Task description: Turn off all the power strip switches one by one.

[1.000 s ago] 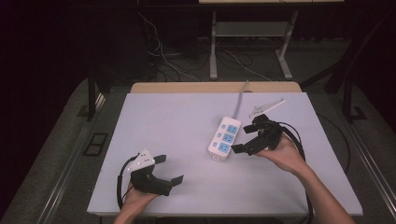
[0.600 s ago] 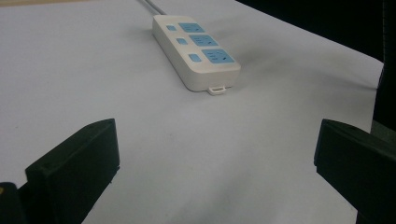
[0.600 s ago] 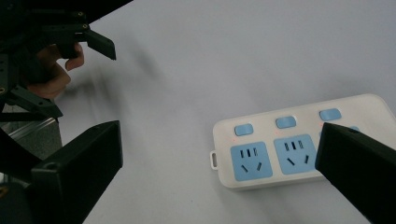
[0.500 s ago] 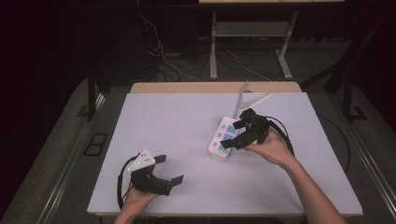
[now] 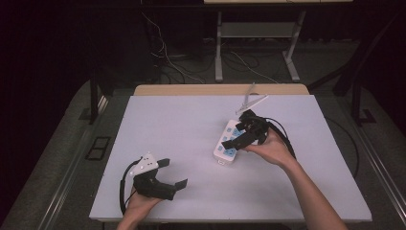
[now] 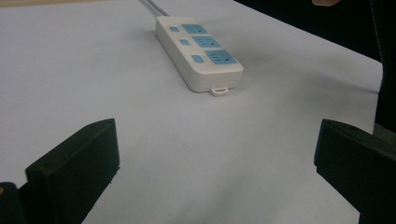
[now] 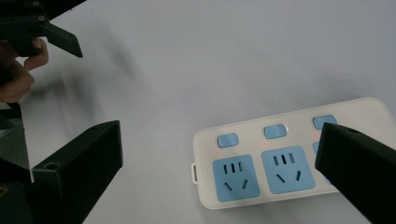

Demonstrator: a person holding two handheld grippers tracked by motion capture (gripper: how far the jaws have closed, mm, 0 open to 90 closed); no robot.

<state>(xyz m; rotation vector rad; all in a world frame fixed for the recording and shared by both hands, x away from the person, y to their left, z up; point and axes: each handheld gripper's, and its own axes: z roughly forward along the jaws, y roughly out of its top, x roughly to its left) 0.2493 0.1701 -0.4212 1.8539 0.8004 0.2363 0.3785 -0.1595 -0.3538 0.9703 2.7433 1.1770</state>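
Moved: right gripper (image 5: 234, 140) has slid leftward over the white plastic power strip with blue sockets (image 5: 229, 142), jaws spread, likely lining up on a switch.
Strip: flat, right of centre on the pale grey table (image 5: 182, 129).
Left gripper (image 5: 173, 173): parked near edge, jaws apart, holding nothing.

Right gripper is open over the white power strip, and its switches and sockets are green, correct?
Not quite: the switches and sockets are blue, as the right gripper view shows. The rest holds: the right gripper is open over the white power strip.
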